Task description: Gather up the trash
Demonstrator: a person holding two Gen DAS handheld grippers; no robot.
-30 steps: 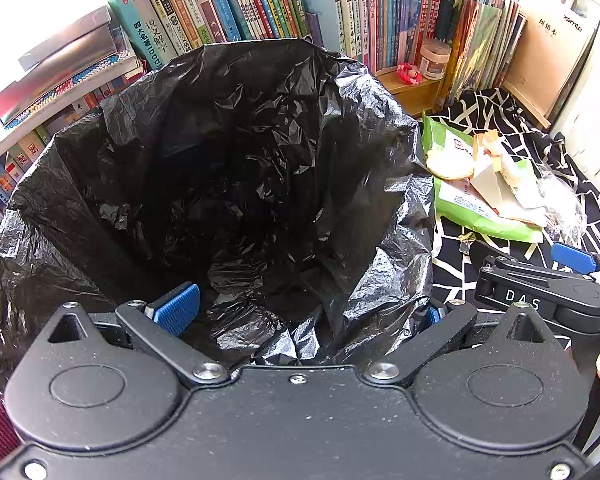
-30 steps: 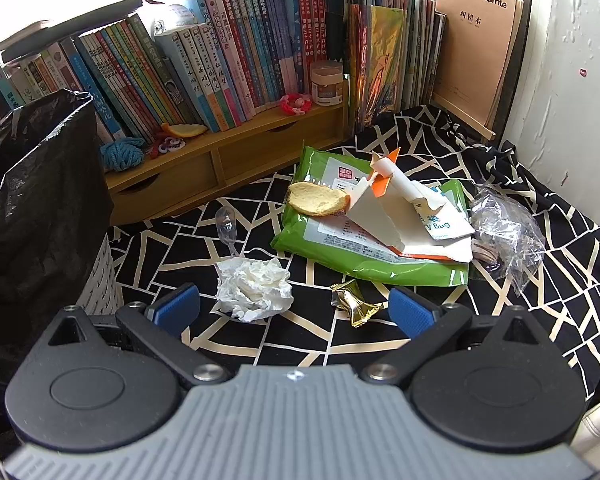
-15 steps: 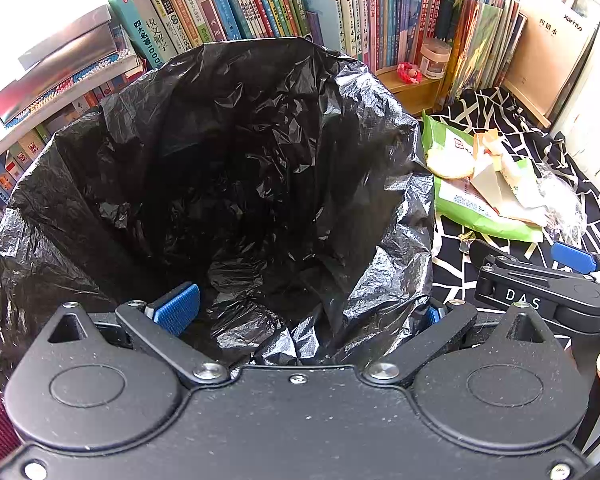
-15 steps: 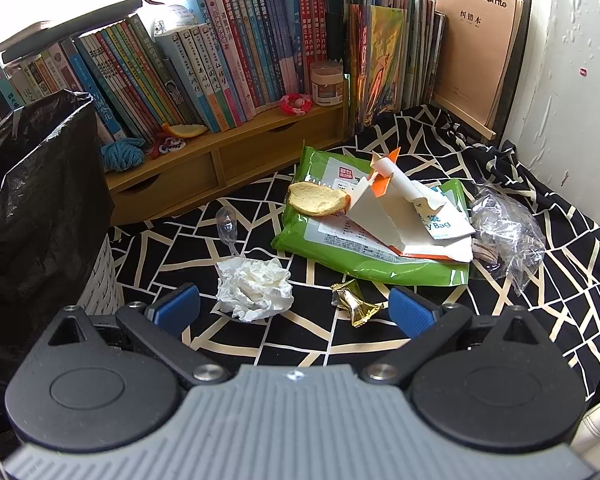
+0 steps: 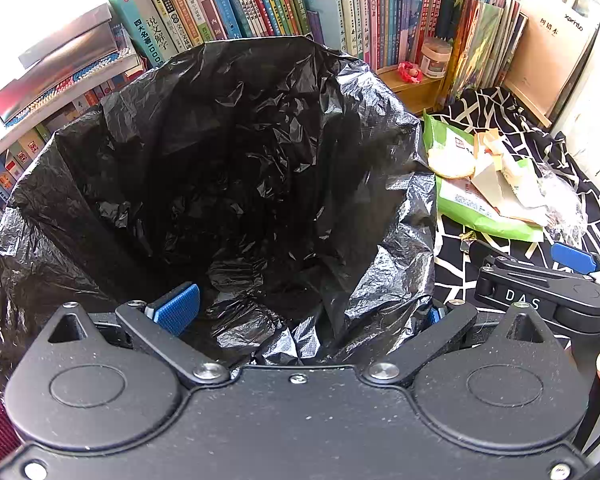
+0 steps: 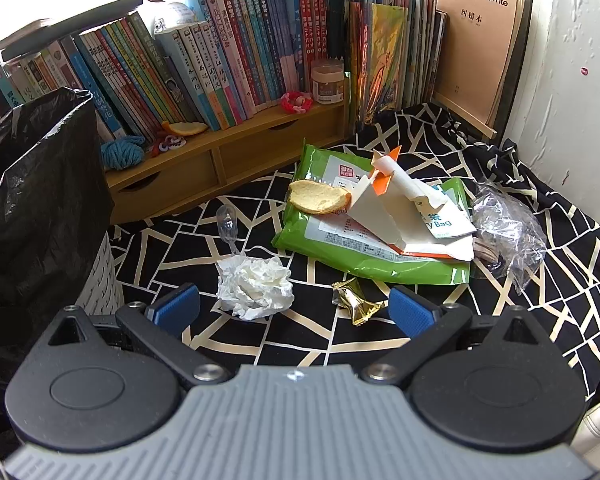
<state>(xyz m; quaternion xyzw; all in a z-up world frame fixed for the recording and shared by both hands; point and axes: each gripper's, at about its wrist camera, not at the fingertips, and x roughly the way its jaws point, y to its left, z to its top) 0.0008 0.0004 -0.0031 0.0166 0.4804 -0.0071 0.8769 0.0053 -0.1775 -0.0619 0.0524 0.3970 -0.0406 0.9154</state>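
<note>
Crumpled tissue (image 6: 256, 288): white, on the black-and-white patterned cloth (image 6: 540, 312) just ahead of the right gripper (image 6: 294, 308), between its spread blue fingertips and nearer the left one.
Gold wrapper (image 6: 354, 300): beside the tissue, close to the right fingertip.
Green package (image 6: 380, 256): farther ahead and right (a peel and folded paper lie on it); clear plastic (image 6: 508, 236) sits at its right end.
Clear plastic spoon (image 6: 228, 224): just beyond the tissue.
Right gripper: jaws wide, holding nothing.
Black trash bag (image 5: 228, 184): directly ahead of the left gripper (image 5: 304, 312), mouth gaping.
Left gripper: jaws wide, its tips at the bag's near rim, right tip mostly hidden by plastic.
Books (image 6: 228, 60): shelved behind everything.
</note>
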